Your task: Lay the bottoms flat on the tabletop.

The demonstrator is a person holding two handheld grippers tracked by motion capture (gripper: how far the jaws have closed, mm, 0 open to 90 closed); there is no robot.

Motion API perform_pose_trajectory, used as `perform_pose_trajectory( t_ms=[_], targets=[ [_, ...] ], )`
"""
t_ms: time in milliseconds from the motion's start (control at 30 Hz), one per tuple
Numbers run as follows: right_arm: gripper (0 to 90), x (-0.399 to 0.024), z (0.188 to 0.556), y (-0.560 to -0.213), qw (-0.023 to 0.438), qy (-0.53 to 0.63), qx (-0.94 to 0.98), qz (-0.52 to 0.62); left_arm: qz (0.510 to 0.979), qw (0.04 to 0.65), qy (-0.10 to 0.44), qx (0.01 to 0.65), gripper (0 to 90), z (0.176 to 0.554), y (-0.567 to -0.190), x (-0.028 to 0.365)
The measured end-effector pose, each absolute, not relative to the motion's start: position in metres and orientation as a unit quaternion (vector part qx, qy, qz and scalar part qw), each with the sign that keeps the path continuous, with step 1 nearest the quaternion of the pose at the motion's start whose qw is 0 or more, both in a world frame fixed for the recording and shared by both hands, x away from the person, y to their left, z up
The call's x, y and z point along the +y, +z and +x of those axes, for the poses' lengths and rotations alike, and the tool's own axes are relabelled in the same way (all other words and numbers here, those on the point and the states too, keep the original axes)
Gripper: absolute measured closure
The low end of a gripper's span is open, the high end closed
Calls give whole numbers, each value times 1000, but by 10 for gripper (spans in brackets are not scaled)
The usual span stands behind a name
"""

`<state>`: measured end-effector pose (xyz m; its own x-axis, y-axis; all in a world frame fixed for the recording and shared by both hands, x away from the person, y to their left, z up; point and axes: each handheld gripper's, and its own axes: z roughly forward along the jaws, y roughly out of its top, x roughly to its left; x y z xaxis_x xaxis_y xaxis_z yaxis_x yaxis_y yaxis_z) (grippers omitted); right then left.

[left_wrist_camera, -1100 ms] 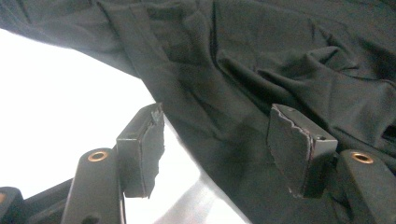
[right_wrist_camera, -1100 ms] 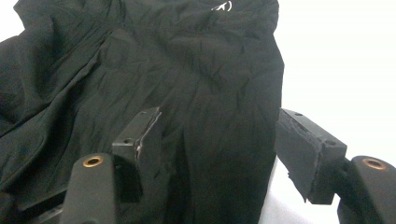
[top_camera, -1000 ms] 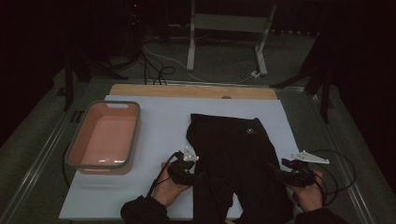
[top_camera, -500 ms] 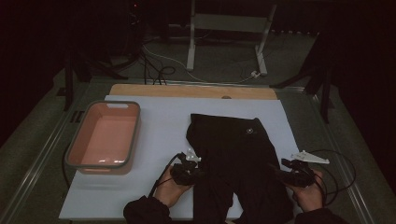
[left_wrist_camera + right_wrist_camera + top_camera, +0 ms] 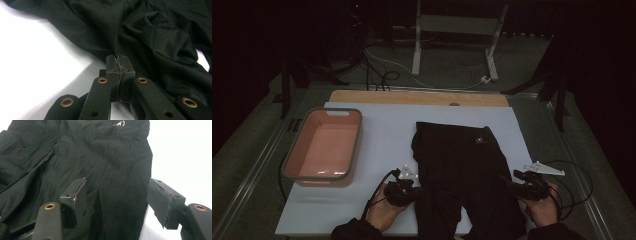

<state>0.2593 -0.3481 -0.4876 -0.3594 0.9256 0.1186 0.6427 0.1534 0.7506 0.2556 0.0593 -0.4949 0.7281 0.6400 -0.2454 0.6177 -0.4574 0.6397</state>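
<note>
White sheet (image 5: 382, 145) covers the table, dark floor beyond; on it, shorts (image 5: 467, 165), left gripper (image 5: 404, 187) clamped on their edge, right gripper (image 5: 522, 186) agape.

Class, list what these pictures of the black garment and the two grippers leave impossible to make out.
- Black garment: lower end cut off by the high view's bottom edge.
- White logo: cropped by the right gripper view's top edge; too small in the high view.
- Left gripper: how much cloth it pinches is hidden between the pads.

room dim | floor (image 5: 452, 75) grey – cables (image 5: 382, 75) | metal stand (image 5: 452, 30) behind table
</note>
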Motion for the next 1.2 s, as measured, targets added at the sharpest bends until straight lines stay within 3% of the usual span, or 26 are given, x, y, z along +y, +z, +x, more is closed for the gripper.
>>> perform_pose_trajectory(
  t_ms=[433, 600, 700, 1200],
  targets=[
    [332, -347, 260, -488, 189, 371, 736, 533, 830, 376, 51, 408, 880, 258, -487, 92],
    [331, -347, 260, -488, 189, 369, 737, 534, 834, 386, 42, 392, 625, 251, -489, 75],
    [330, -348, 260, -488, 190, 370, 737, 533, 840, 393, 33, 373, 560, 245, -491, 58],
    [330, -349, 260, -489, 191, 368, 737, 535, 856, 417, -1, 305, 513, 237, -492, 5]
  ],
)
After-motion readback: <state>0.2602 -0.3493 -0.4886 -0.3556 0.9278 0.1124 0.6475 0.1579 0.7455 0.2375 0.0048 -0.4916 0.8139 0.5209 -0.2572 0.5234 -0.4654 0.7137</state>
